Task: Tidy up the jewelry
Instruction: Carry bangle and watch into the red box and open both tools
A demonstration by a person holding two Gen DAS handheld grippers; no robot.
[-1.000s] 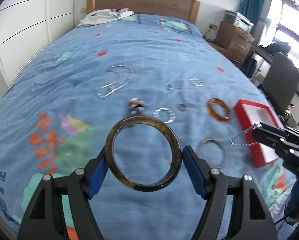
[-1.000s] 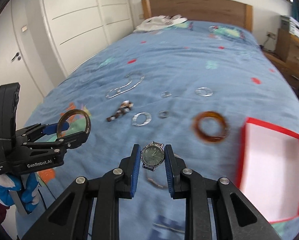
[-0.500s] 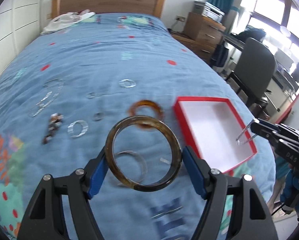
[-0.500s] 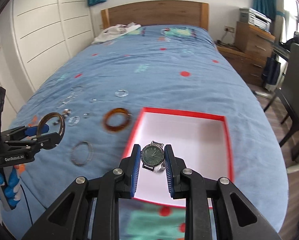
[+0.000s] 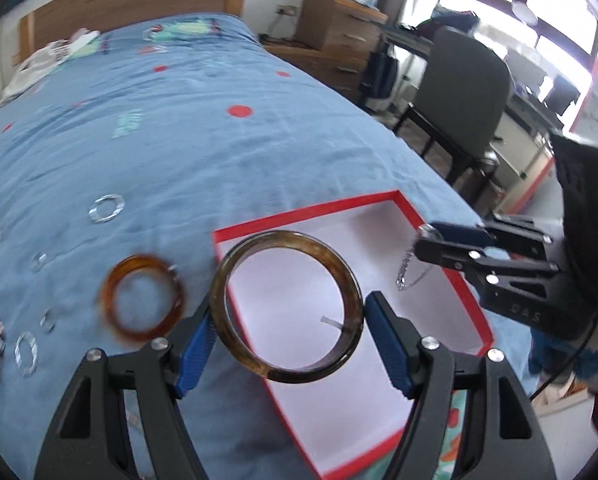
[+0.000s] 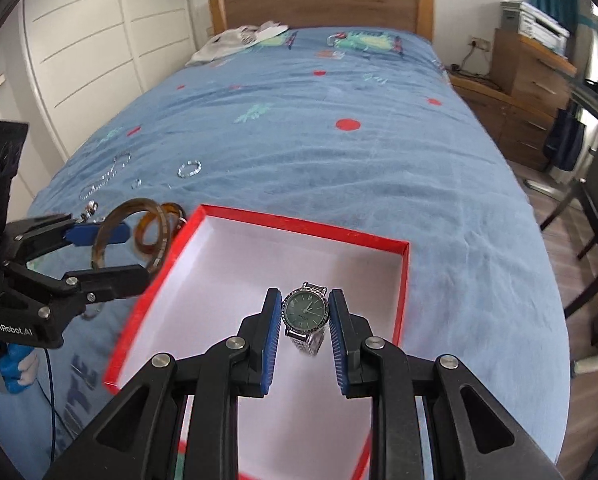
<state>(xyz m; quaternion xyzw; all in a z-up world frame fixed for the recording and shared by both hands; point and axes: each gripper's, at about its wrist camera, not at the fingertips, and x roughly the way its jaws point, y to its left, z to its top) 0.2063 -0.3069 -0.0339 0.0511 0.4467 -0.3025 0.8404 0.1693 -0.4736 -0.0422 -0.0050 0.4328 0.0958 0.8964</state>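
Note:
My left gripper point(image 5: 287, 320) is shut on a dark tortoiseshell bangle point(image 5: 235, 344), held upright over the left edge of the red box point(image 5: 299, 218) with its white inside. In the right wrist view that same bangle point(image 6: 107, 232) hangs just left of the red box point(image 6: 299, 224). My right gripper point(image 6: 303, 312) is shut on a silver watch point(image 6: 303, 312) with a green dial, hovering over the box's white floor. In the left wrist view the right gripper point(image 5: 431, 240) sits over the box's right edge, the watch strap point(image 5: 409, 270) dangling.
An amber bangle point(image 5: 117, 292) lies on the blue bedspread point(image 5: 179, 140) left of the box, with silver rings point(image 5: 107, 208), a clear ring point(image 5: 26, 354) and chains further left. A desk chair point(image 5: 459, 92) and wooden drawers point(image 5: 339, 28) stand beside the bed on the right.
Both grippers have swept rightward across the bed with their loads, from over the scattered jewelry to over the red box. Neither grip has altered.

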